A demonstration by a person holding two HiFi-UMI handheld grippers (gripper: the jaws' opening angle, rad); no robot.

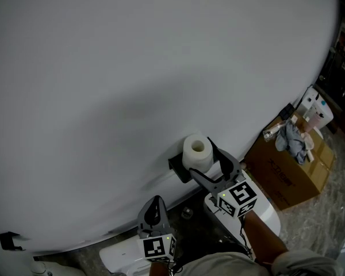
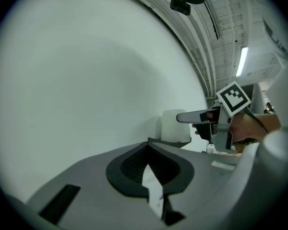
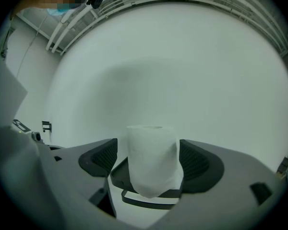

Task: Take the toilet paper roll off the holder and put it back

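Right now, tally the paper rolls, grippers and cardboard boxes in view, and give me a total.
Paper rolls: 1, the toilet paper roll
Grippers: 2, the left gripper and the right gripper
Cardboard boxes: 1, the cardboard box
Total: 4

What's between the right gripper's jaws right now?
The toilet paper roll, upright on its black holder, stands between the jaws of the open right gripper; the right gripper view shows it.

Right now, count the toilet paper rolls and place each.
1. The toilet paper roll stands upright on the black wall holder, between the open jaws of the right gripper. Others may be hidden.
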